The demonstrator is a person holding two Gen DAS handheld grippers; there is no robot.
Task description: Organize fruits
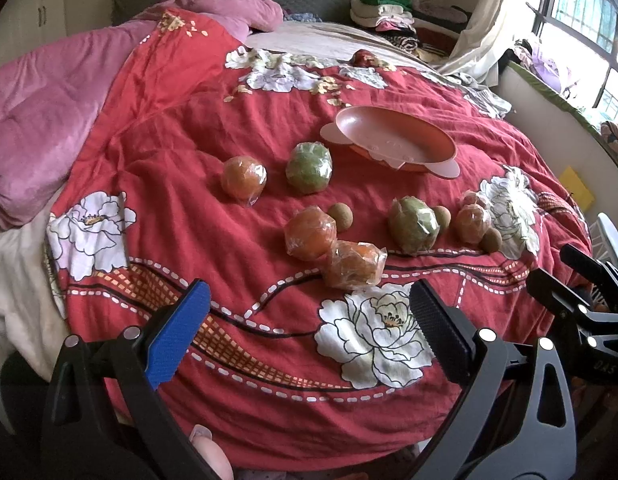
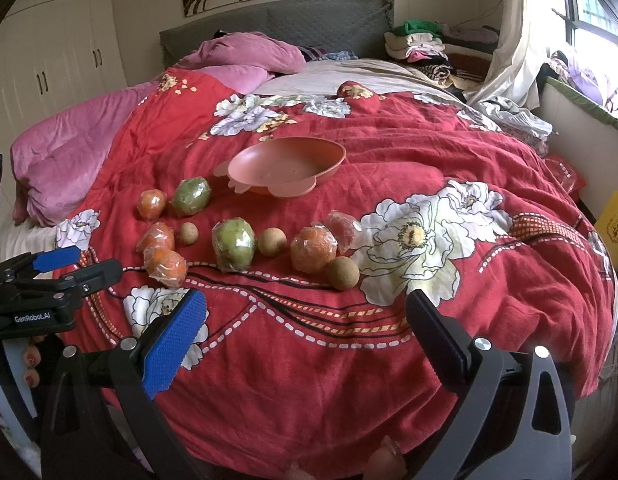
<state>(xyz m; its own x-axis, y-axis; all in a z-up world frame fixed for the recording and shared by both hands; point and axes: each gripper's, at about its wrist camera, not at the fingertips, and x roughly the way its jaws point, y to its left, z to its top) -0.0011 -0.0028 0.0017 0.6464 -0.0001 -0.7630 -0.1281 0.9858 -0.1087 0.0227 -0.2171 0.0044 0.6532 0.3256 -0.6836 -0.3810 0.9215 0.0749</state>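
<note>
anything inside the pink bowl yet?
No fruit shows in the pink bowl; its visible inner surface is bare in both views. The near rim hides a strip of the floor. All wrapped fruit, such as the nearest green one, lies on the red quilt.

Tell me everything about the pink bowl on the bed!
The pink bowl is wide and shallow, made of what looks like smooth plastic. Paler pink petal-shaped flaps stick out from under its rim, like a flower. It is empty. It sits on the red flowered blanket, tilted a little. Nothing but the blanket touches it. The wrapped green fruit lies closest, just in front of it on the left, with a small gap between them.
</note>
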